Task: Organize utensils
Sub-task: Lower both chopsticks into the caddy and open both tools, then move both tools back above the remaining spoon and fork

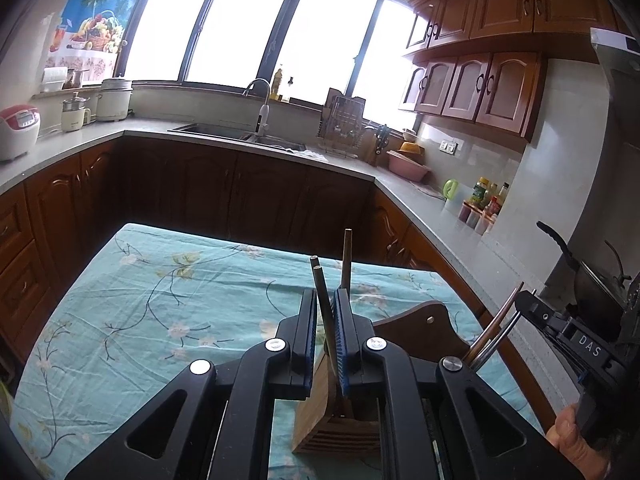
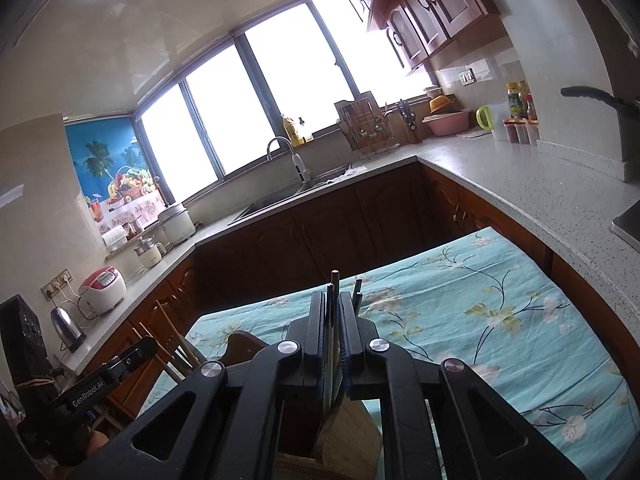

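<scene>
On the floral cloth stands a wooden utensil holder, right under both grippers. Two dark chopsticks rise from it between the blue pads of my left gripper. They lean across the narrow gap with a sliver of space beside them, so the pads look slightly open. A third chopstick stands behind the right finger. My right gripper is shut on thin metal-looking chopsticks, whose lower ends reach into the holder. The left gripper shows at the left of the right wrist view.
The table with the turquoise cloth is ringed by a grey counter and dark cabinets. A sink, a dish rack, a pink basin and bottles line the counter. A hand holds the right tool.
</scene>
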Available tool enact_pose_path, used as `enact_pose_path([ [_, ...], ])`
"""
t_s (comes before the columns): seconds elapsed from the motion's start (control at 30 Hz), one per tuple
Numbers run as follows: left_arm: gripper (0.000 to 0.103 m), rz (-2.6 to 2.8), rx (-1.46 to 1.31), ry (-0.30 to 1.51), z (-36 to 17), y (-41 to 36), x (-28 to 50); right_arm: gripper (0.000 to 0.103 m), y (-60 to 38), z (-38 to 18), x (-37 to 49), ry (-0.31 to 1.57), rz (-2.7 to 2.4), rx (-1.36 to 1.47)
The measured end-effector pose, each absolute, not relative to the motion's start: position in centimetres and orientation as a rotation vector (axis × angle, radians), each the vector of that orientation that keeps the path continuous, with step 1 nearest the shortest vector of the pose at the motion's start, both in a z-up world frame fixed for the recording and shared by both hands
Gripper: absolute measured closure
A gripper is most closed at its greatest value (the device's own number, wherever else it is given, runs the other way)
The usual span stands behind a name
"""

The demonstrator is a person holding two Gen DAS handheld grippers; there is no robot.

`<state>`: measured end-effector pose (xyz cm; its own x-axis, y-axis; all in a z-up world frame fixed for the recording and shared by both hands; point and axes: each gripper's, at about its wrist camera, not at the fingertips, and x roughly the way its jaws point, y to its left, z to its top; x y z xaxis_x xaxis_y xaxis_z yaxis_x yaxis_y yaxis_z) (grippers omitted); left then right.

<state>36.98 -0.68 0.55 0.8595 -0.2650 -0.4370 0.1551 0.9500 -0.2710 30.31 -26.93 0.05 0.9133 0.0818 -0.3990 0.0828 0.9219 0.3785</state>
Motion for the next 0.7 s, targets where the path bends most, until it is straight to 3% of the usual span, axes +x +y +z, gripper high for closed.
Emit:
enact_pose_path([
  [0.1, 0.079, -0.211, -0.238, 0.487, 0.5, -0.5, 36.9, 0.093, -26.7, 0.1, 30.2, 0.423, -0.002, 0.395],
  [0.17, 0.077, -0.21, -0.241, 0.487, 0.5, -0.4, 36.8, 0.09, -26.6, 0.3, 29.9, 0.416, -0.008, 0.388],
  [0.27, 0.069, -0.21, -0.24, 0.492, 0.5, -0.5, 36.7, 0.076, -26.7, 0.8, 29.6, 0.403, -0.007, 0.39],
  [0.33, 0.058, -0.207, -0.239, 0.488, 0.5, -0.5, 36.5, 0.058, -26.5, 1.0, 29.3, 0.395, -0.017, 0.383],
  [0.47, 0.044, -0.202, -0.239, 0.484, 0.7, -0.4, 36.2, 0.055, -26.3, 1.4, 28.8, 0.383, -0.014, 0.386],
  [0.53, 0.028, -0.179, -0.228, 0.482, 0.8, -0.4, 36.0, 0.045, -26.3, 1.5, 28.7, 0.381, -0.02, 0.379],
  [0.7, 0.019, -0.157, -0.19, 0.478, 0.7, -0.6, 35.1, 0.022, -26.5, 1.9, 28.1, 0.356, -0.008, 0.39],
])
